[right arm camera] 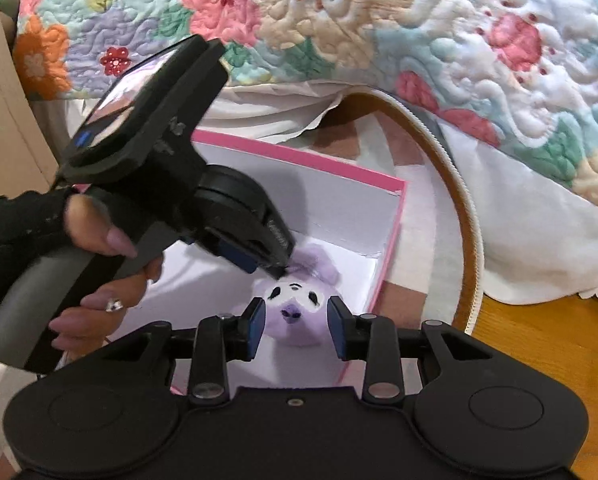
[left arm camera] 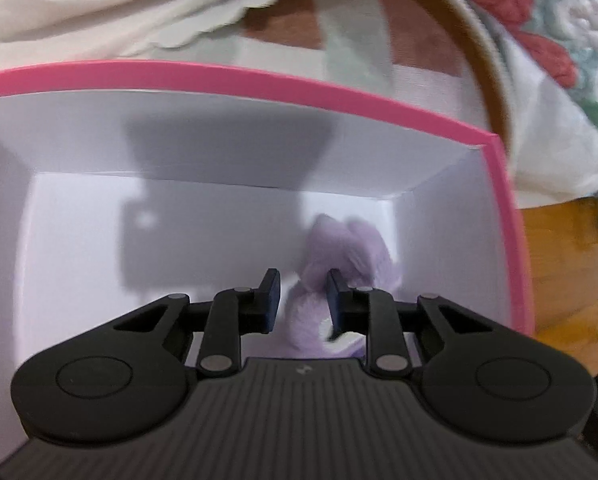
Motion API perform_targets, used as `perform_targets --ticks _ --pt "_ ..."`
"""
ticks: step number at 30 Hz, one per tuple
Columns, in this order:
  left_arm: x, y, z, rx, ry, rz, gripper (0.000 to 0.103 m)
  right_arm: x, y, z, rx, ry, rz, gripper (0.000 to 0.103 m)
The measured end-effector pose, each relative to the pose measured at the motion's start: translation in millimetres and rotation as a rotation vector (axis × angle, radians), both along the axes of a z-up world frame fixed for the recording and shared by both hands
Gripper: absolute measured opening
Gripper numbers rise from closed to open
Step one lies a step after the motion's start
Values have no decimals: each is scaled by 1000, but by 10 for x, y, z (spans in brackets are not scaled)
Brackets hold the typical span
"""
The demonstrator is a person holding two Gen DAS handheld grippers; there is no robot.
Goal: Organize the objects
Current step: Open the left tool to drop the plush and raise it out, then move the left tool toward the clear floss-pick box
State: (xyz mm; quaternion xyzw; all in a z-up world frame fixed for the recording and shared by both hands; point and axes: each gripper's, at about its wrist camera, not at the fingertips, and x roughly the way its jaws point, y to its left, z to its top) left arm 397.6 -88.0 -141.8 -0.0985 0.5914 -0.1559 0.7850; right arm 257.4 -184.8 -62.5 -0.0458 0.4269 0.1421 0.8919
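Observation:
A purple plush toy [right arm camera: 291, 332] with a white, black-marked face lies in the right corner of a pink-rimmed box [right arm camera: 299, 156] with white inside walls. My right gripper [right arm camera: 295, 302] is shut on the toy's head, one pad against each side. My left gripper [right arm camera: 277, 270], held in a person's hand [right arm camera: 99, 312], reaches down into the box from the left and pinches the toy by its ear. In the left wrist view the plush toy [left arm camera: 351, 248] sits between the narrowly set fingers of the left gripper [left arm camera: 302, 280], low inside the box [left arm camera: 259, 80].
A flowered quilt [right arm camera: 339, 20] and a white bed skirt [right arm camera: 519, 220] hang just behind the box. A rug with a tan border [right arm camera: 465, 200] lies under the box, on a wooden floor [right arm camera: 559, 360]. A cardboard panel [right arm camera: 3, 120] stands at the far left.

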Motion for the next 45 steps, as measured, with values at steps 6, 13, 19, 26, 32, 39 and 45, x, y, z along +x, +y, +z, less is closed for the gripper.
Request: perform_targets --ticks 6,13,19,26,32,39,45 --pt "-213 -174 208 57 -89 -50 24 -28 -99 1 31 13 -15 40" --pt "-636 109 576 57 -144 -65 40 -209 -90 86 73 4 -23 45" --pt "-1055 401 1046 66 -198 -65 47 -415 -4 303 88 -6 3 49" --pt "-1570 690 1612 87 -243 -49 53 -749 137 739 70 -40 22 65" --pt "-2025 832 2032 95 -269 -74 63 -1128 217 1163 72 -50 42 83" --pt "-2509 919 2339 132 -284 -122 72 -1526 253 1480 81 -16 81 93" --pt "-2836 929 2425 157 -287 -163 77 -1838 260 1612 72 21 101 94"
